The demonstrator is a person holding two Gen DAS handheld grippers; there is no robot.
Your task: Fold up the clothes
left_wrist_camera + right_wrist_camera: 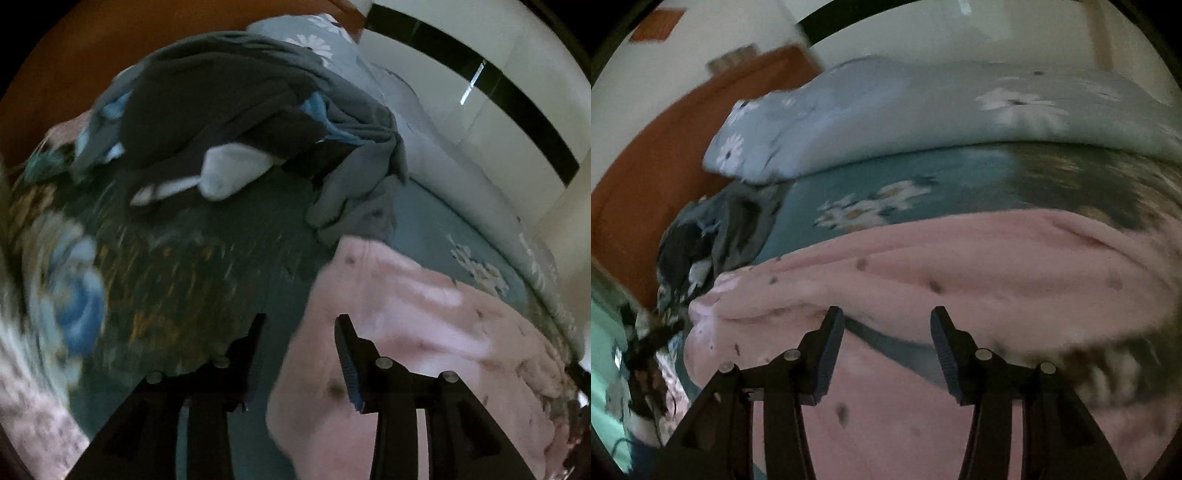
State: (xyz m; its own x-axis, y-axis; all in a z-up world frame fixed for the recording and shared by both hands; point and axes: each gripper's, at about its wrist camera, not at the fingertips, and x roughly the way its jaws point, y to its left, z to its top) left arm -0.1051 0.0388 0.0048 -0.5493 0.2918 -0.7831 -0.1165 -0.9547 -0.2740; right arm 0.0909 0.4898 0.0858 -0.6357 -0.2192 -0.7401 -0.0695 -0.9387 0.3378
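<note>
on floral bedding (871,206), pink garment (960,266) lies under both released hand-held grippers, left (301,321) and right (886,314).

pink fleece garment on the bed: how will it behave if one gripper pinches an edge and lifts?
The pink garment lies in soft rolls and folds, so it would probably drape and sag, not hold shape. Its fuzzy, thick-looking pile suggests decent grip for the pads, little slip. It is spread wide over the bedspread, so one pinch likely drags the rest along.
</note>
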